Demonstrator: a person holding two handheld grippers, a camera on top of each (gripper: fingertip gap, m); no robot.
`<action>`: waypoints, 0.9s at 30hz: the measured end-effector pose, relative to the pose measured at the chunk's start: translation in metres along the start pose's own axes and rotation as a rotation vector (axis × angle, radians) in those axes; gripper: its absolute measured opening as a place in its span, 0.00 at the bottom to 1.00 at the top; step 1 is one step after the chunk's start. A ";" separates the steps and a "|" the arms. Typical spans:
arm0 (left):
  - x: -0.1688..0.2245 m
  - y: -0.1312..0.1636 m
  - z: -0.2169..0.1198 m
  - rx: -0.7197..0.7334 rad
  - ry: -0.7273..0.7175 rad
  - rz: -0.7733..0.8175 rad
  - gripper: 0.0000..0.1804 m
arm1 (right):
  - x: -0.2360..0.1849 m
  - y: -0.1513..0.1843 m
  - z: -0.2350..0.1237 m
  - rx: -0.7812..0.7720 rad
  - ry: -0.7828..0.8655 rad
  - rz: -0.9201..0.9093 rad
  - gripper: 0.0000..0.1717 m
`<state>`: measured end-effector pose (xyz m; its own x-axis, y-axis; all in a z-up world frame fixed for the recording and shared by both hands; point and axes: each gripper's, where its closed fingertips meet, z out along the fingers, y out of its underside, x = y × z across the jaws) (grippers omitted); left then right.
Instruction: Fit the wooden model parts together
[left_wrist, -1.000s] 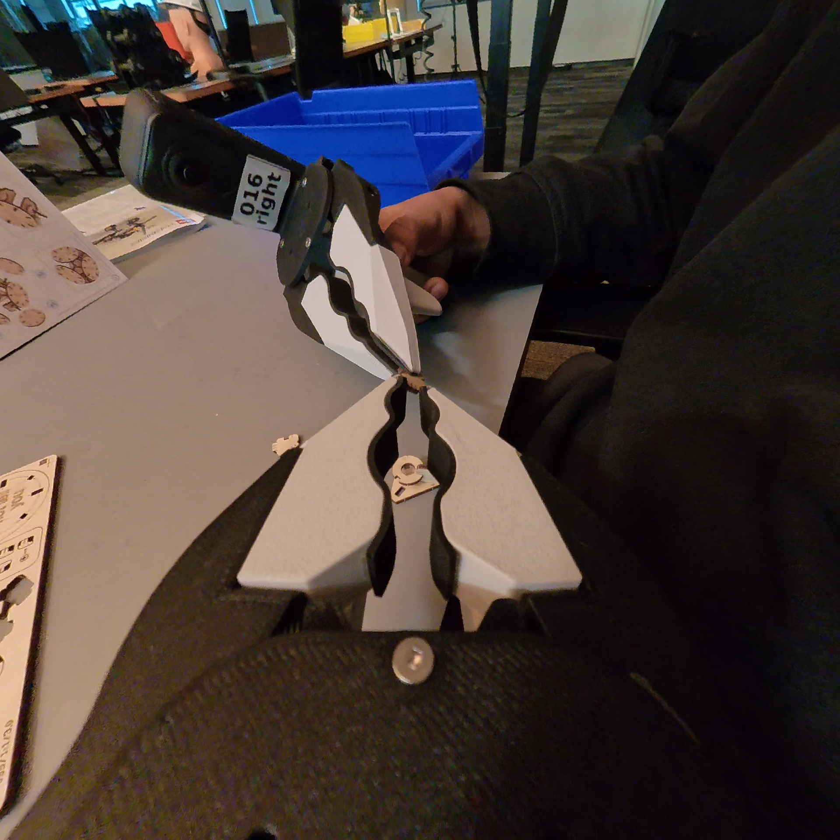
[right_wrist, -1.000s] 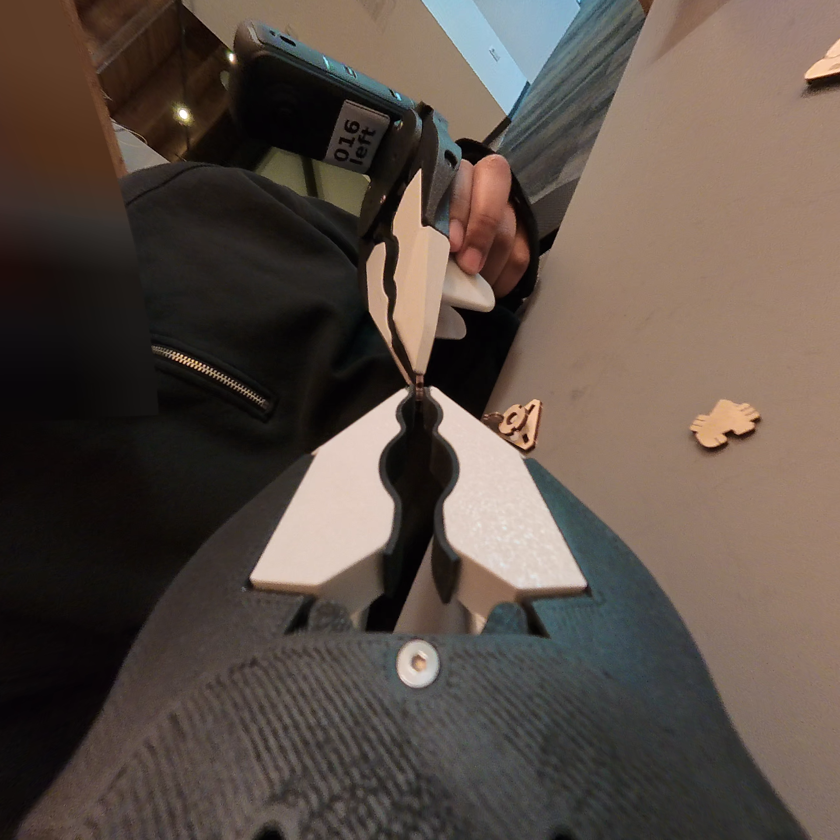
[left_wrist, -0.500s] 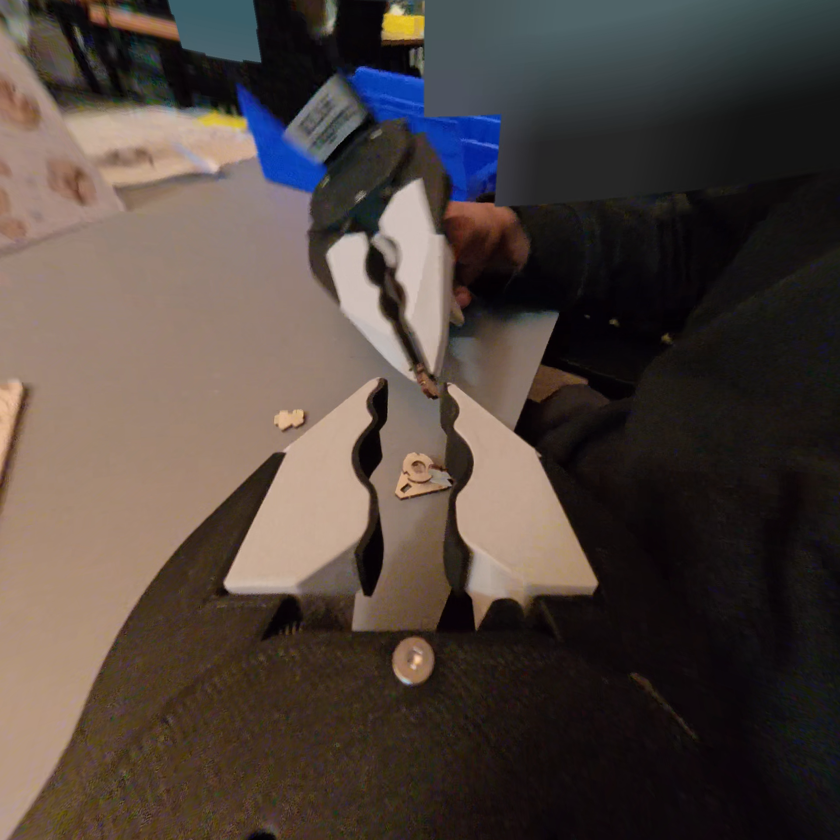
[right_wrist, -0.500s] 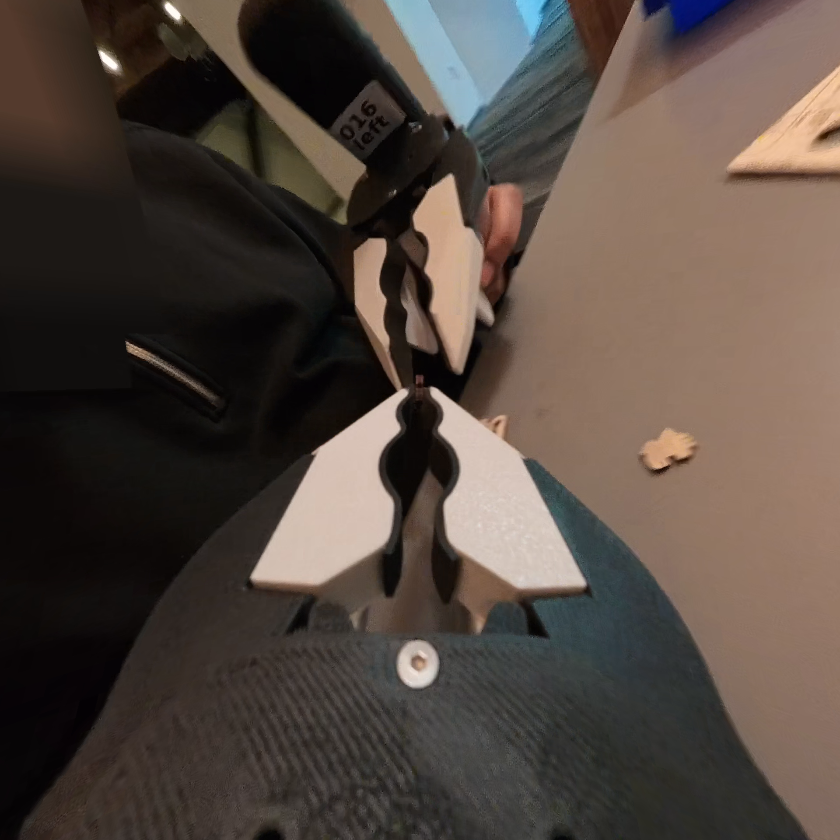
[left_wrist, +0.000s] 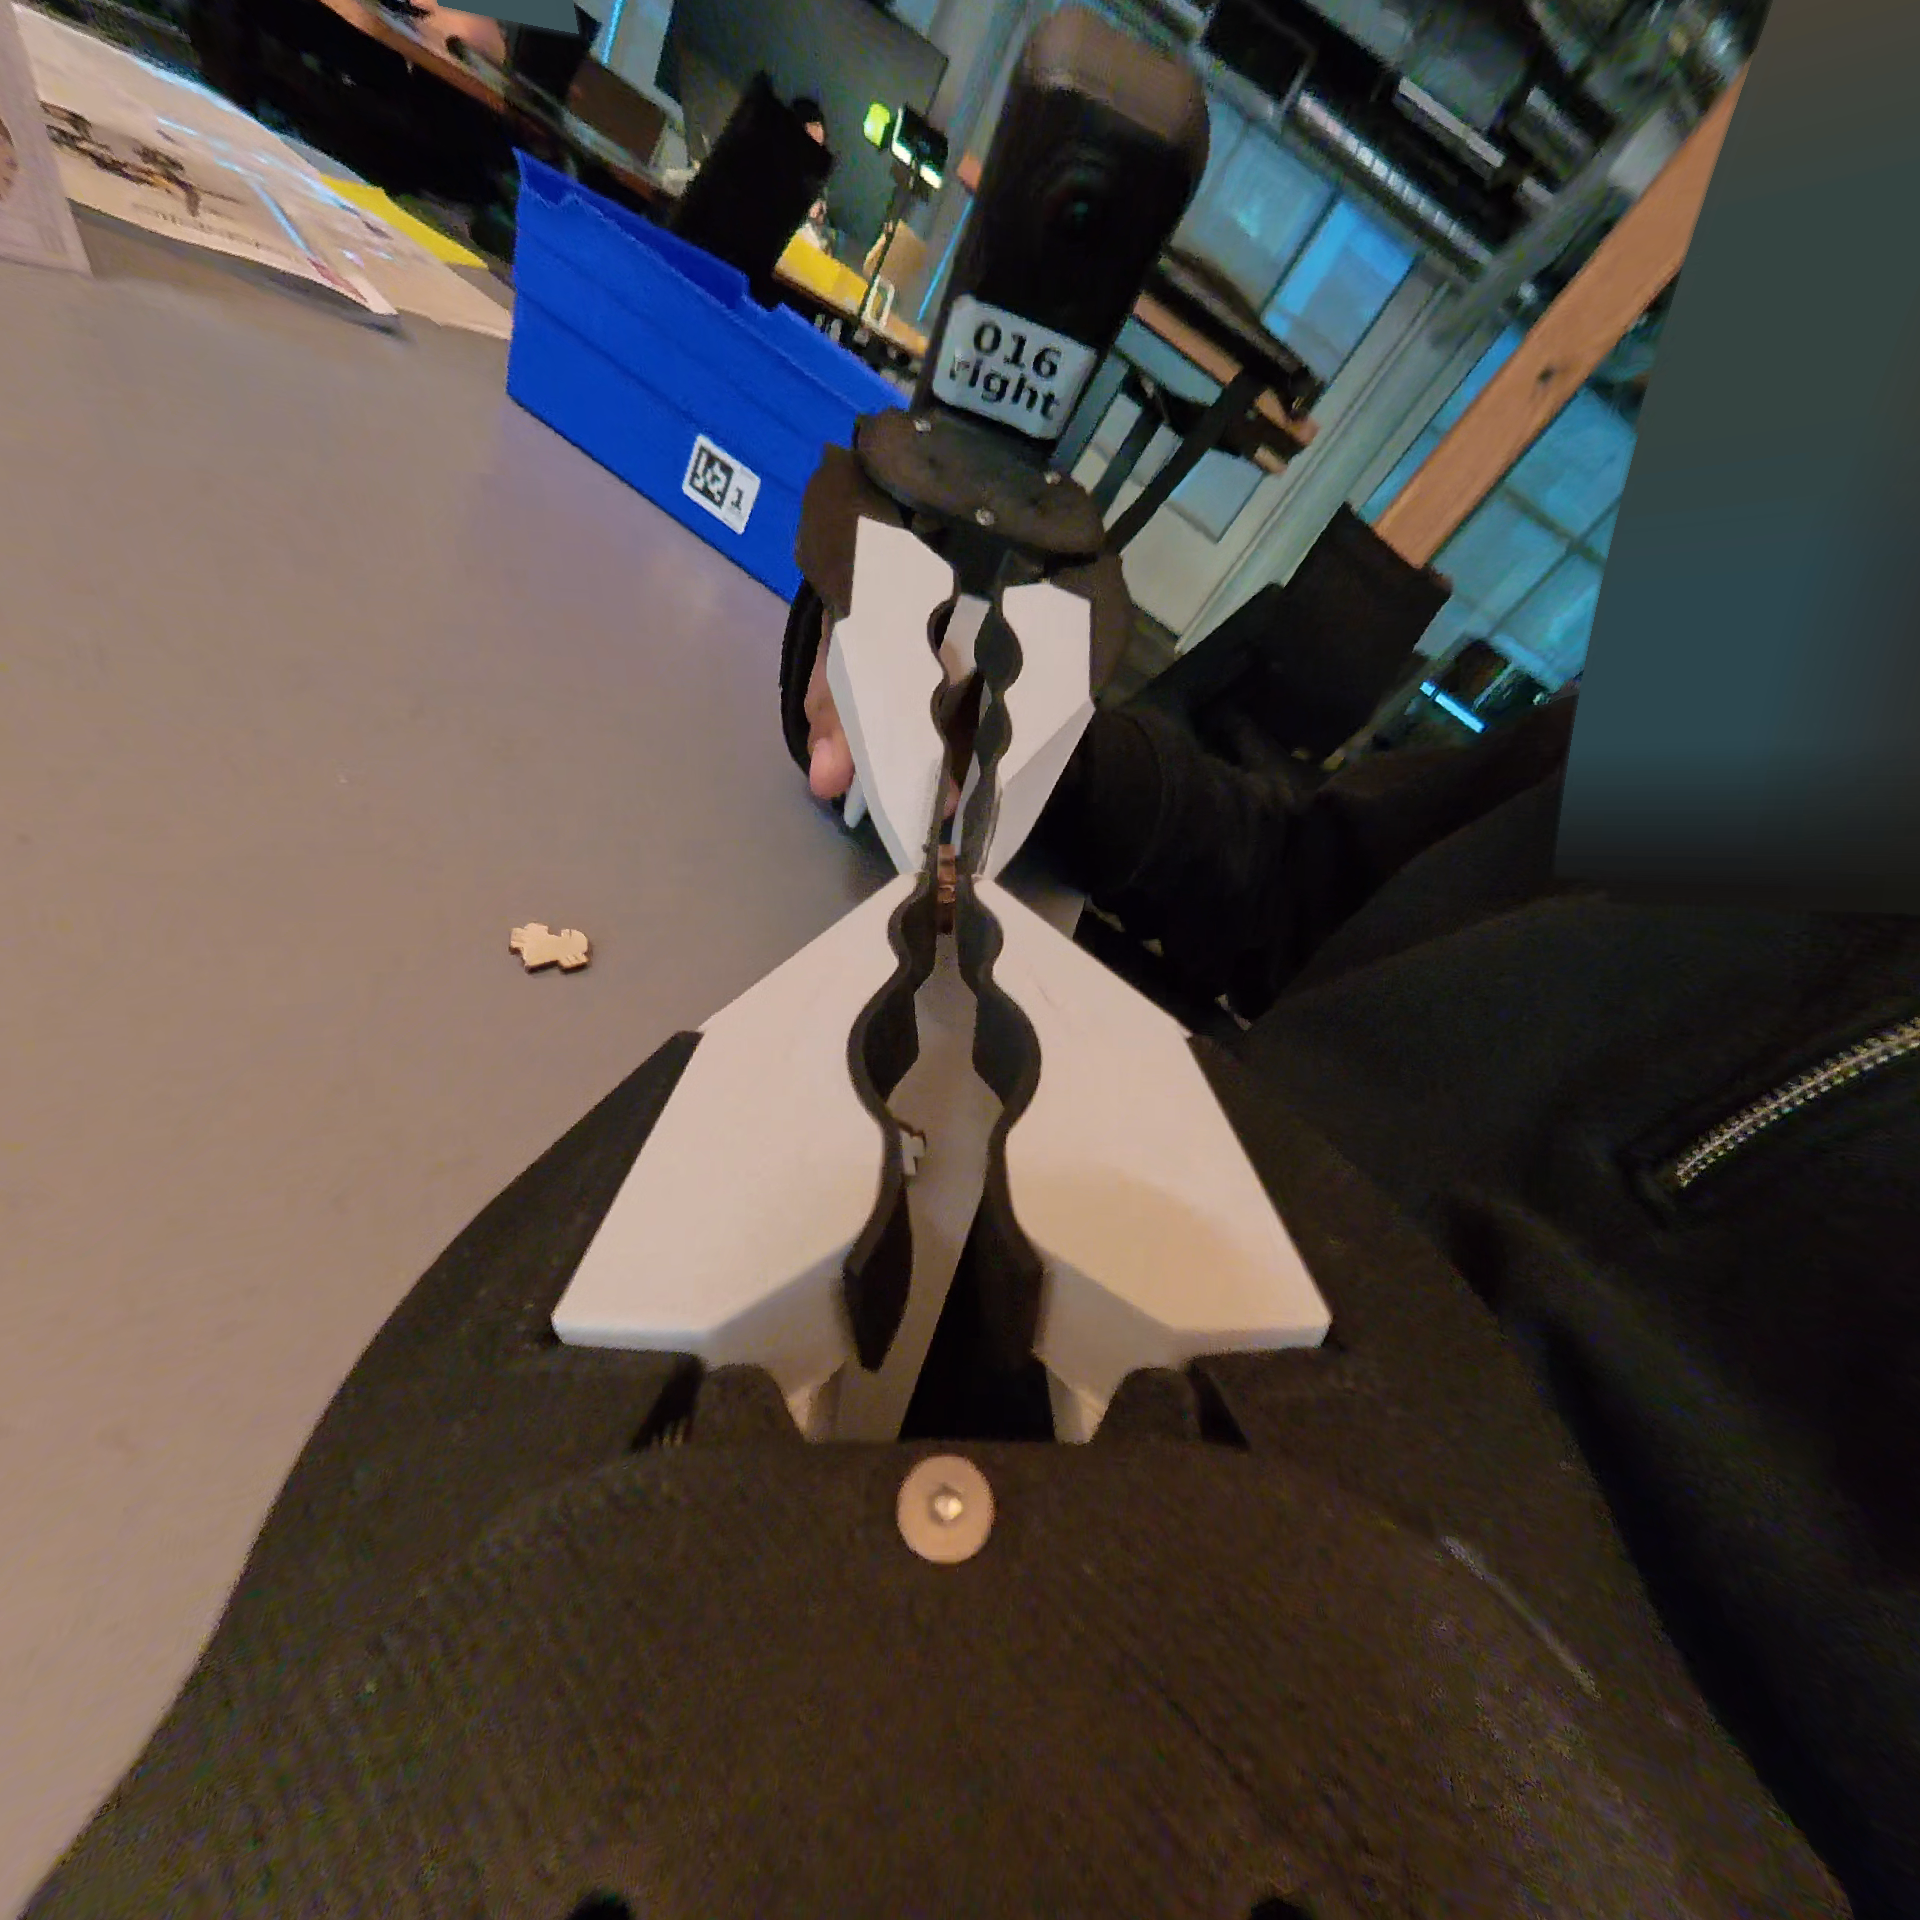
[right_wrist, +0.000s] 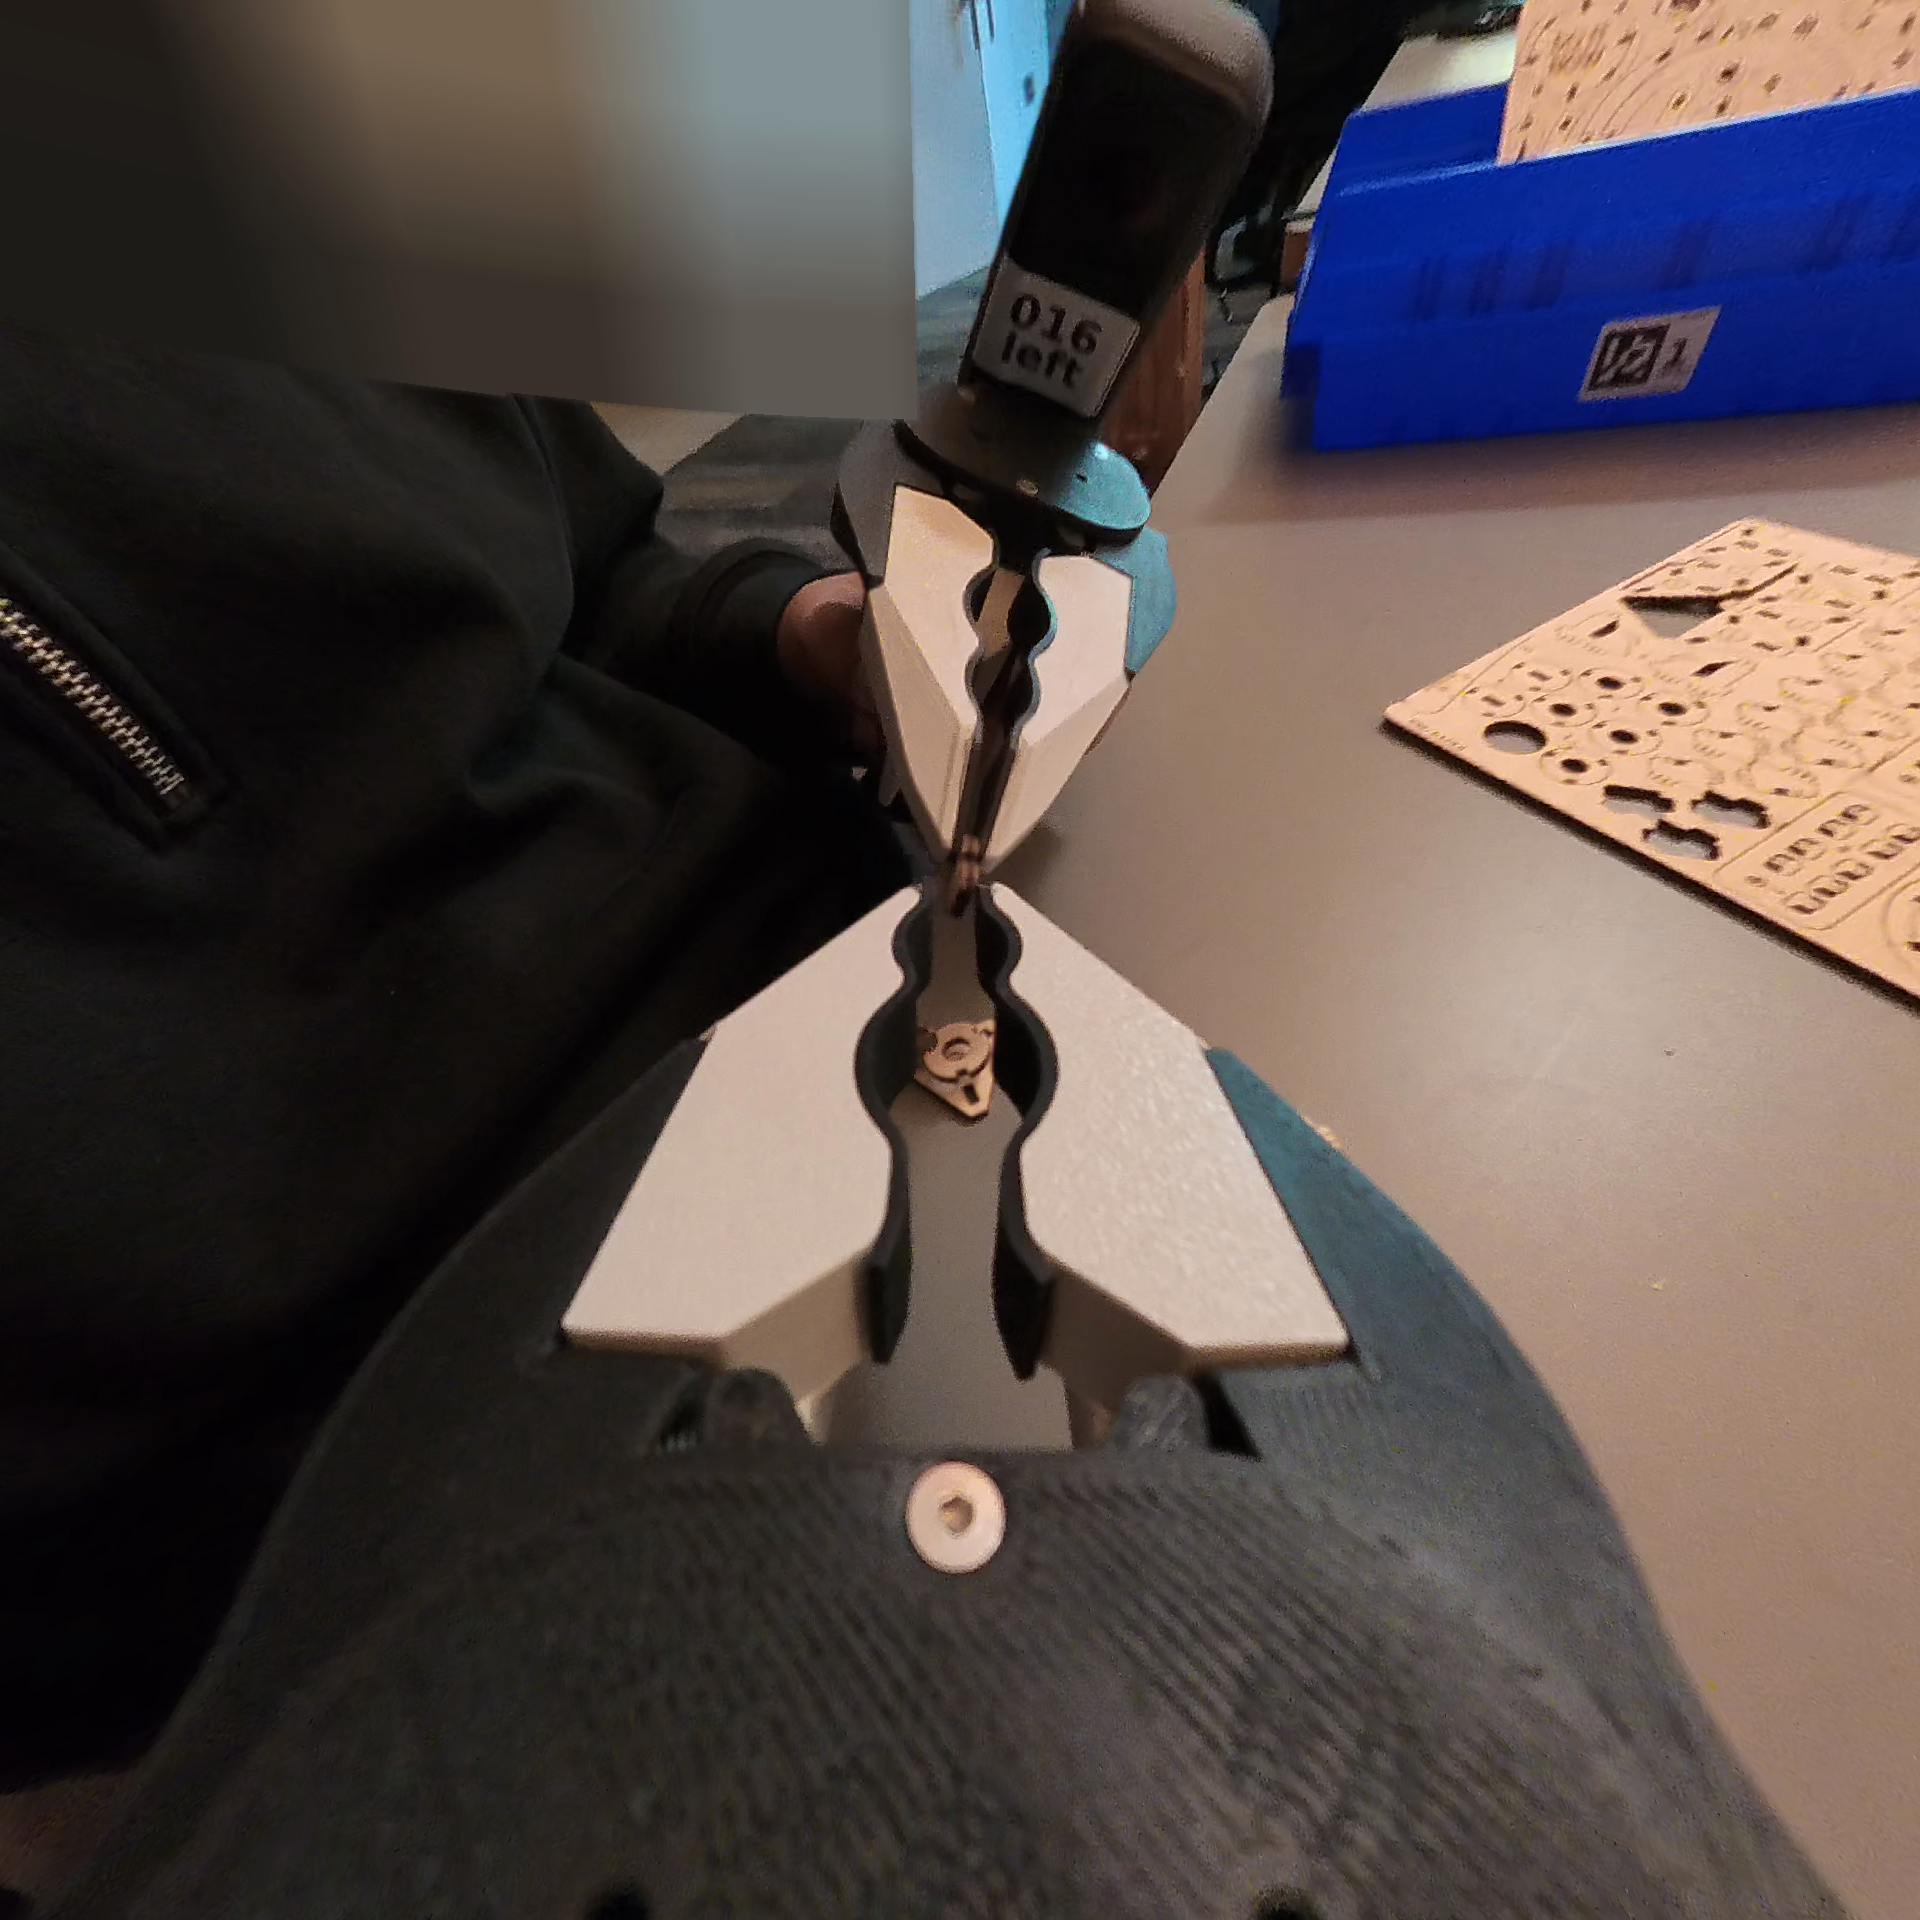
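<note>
- Your left gripper (left_wrist: 943, 896) and right gripper (right_wrist: 958, 902) meet tip to tip above the grey table (left_wrist: 260, 644), both clamped on one small brown wooden piece (left_wrist: 944, 881).
- A triangular wooden cutout (right_wrist: 958, 1060) lies on the table just below the grippers.
- Farther along the table sit a tiny wooden cutout (left_wrist: 549, 945), a laser-cut wooden sheet (right_wrist: 1704, 748) and a blue bin (left_wrist: 665, 343).

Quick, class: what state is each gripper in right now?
Left gripper: closed on a small wooden piece.
Right gripper: fingers nearly together around the same piece; grip cannot be told.
</note>
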<state>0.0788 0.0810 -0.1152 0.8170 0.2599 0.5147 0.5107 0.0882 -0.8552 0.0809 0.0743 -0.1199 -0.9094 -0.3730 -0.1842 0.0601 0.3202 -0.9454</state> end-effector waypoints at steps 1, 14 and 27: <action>0.000 -0.002 -0.001 0.016 0.004 -0.014 0.01 | 0.001 0.000 0.000 0.002 0.006 0.000 0.02; 0.000 -0.005 -0.001 0.042 0.005 -0.008 0.01 | 0.003 -0.005 -0.001 0.055 -0.046 0.108 0.00; -0.016 0.042 -0.007 -0.247 -0.296 0.206 0.26 | 0.015 0.025 -0.014 -0.242 0.095 0.031 0.00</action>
<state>0.0896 0.0734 -0.1587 0.8153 0.5152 0.2644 0.4229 -0.2179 -0.8796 0.0626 0.0890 -0.1430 -0.9440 -0.2795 -0.1752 -0.0012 0.5340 -0.8455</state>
